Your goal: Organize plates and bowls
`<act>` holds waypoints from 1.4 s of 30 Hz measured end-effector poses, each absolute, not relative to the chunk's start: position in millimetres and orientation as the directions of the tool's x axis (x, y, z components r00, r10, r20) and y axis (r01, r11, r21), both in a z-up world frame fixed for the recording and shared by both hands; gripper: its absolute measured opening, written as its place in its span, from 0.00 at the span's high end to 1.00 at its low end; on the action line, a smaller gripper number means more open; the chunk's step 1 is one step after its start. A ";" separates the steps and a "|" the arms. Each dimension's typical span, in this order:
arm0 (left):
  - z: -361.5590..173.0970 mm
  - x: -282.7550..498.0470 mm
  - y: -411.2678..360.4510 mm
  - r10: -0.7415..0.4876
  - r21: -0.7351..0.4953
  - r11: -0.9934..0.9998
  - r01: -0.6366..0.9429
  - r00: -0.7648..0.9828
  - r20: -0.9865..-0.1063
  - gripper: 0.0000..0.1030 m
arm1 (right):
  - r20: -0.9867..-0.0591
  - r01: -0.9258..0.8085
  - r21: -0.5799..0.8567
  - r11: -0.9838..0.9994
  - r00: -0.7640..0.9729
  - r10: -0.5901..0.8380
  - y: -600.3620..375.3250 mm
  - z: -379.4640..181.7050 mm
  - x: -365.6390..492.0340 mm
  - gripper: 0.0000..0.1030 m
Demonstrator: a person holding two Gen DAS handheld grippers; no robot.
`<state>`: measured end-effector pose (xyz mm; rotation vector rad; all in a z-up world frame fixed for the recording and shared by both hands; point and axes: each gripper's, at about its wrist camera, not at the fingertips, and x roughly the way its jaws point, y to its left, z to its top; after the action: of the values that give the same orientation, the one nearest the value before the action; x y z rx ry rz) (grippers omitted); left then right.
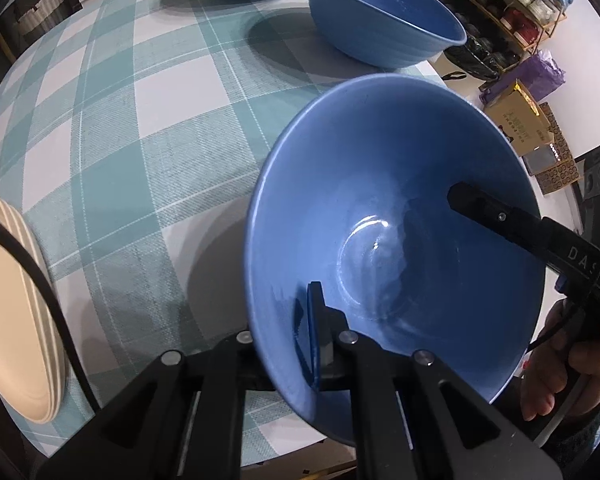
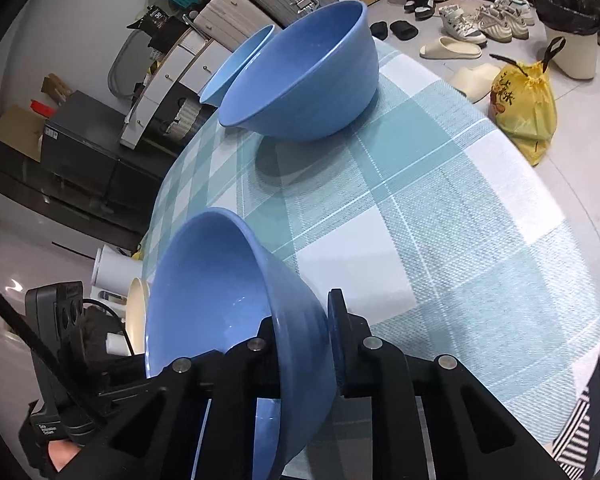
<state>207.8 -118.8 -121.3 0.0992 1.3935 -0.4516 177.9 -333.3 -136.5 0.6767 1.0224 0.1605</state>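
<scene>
With both the left claw (image 1: 300,344) and right claw (image 2: 300,340) clamped on the tilted blue bowl's (image 1: 396,240) rim, it should travel level toward the bowl (image 1: 384,24) beyond it.

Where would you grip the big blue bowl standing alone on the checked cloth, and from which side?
On its rim. The bowl stands upright and open, with a thin flared wall, so one finger goes inside and one outside, probably from above on the near edge. The other bowl is held that way.

On the surface (image 1: 148,128), two bowls (image 1: 384,24) sit behind the near bowl (image 1: 396,216), stacked plates (image 1: 16,312) to its left.
</scene>
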 end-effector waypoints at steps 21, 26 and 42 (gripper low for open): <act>-52.2 187.9 -64.7 -0.340 -0.227 0.926 0.300 0.410 -0.846 0.53 | -0.572 0.126 0.528 0.840 0.783 0.242 -351.9 -67.1 141.5 0.36; -46.4 174.8 -55.8 -0.342 -0.205 0.932 0.301 0.530 -0.776 0.46 | -0.498 0.087 0.549 0.831 0.833 0.242 -353.0 -50.5 132.5 0.22; -41.1 173.3 -10.2 -0.368 -0.313 0.922 0.230 0.774 -0.515 0.09 | -0.498 0.085 0.587 0.805 0.822 0.275 -366.0 -48.2 175.1 0.17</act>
<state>173.3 -10.2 -41.1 -0.2391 0.6041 -0.3267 175.1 -366.0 -48.2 0.6355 0.6065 0.1086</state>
